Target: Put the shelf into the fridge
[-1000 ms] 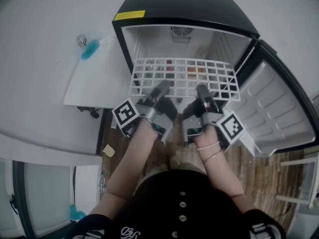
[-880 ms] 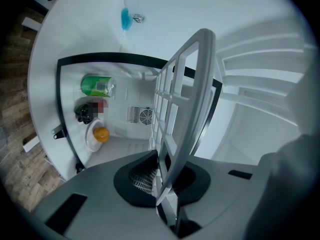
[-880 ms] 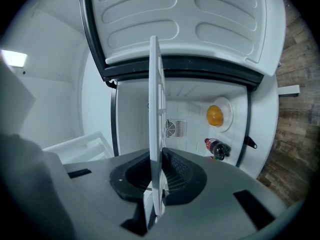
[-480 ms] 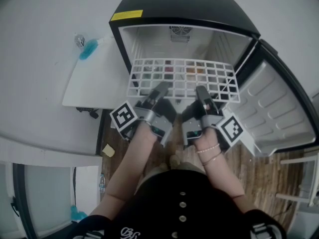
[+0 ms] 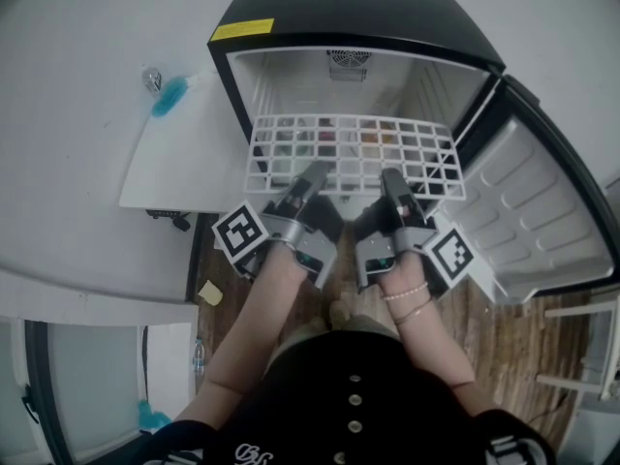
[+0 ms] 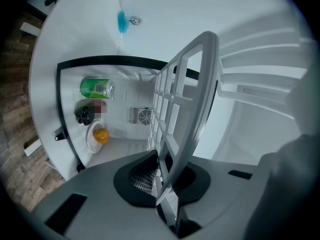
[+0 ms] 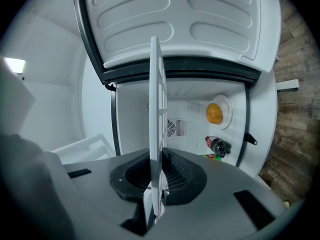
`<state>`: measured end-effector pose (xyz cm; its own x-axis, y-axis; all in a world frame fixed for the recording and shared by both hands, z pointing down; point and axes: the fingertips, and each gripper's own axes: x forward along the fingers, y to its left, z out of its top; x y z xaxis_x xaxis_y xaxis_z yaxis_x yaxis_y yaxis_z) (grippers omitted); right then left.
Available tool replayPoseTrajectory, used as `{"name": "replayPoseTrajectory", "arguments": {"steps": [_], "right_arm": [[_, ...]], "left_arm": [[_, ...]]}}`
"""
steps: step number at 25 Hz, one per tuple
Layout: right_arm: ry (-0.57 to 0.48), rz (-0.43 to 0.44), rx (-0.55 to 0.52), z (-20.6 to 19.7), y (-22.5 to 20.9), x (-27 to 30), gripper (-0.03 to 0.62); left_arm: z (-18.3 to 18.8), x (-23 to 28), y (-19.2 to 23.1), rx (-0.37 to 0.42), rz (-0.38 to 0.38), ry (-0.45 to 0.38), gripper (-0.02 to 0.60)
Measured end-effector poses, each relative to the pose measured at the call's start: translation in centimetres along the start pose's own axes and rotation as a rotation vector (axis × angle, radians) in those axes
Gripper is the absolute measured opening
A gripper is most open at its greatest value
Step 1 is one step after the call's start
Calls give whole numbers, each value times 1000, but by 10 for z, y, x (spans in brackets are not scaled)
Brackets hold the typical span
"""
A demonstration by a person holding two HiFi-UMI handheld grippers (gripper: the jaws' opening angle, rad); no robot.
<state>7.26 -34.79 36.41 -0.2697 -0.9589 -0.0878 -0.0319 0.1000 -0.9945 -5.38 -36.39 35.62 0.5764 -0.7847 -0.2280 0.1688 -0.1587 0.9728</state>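
Saw one black fridge, door open. Found one white wire shelf at fridge mouth, front edge clamped in left hand-held gripper and right hand-held gripper. Noted one yellow label, print unreadable; one bottle; one orange.

From above, the head view looks steeply down on the open fridge; both gripper views peer close along their fingers into it, sharing the shelf.

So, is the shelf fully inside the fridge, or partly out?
Partly out. The shelf has its front edge outside the fridge, where the left gripper and right gripper clamp it.
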Motion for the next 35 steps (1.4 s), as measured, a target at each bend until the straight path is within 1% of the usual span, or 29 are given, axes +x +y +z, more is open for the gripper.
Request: {"name": "replayPoseTrajectory", "arguments": {"steps": [12,18,28,35], "right_arm": [[2,-7,10,1,-3,1,34],[-1,-24,30,1,-11,0,34],[13,-29,26,1,-11,4,34],[-2,-14,-5,4,-1,2,34]], "left_arm": [[0,0,2,1,1,-6,34],[2,0,7,-1,17,-10,34],[4,3,8,-5,11,-3,34],[-3,2,-1,-9,-11,18,34]]}}
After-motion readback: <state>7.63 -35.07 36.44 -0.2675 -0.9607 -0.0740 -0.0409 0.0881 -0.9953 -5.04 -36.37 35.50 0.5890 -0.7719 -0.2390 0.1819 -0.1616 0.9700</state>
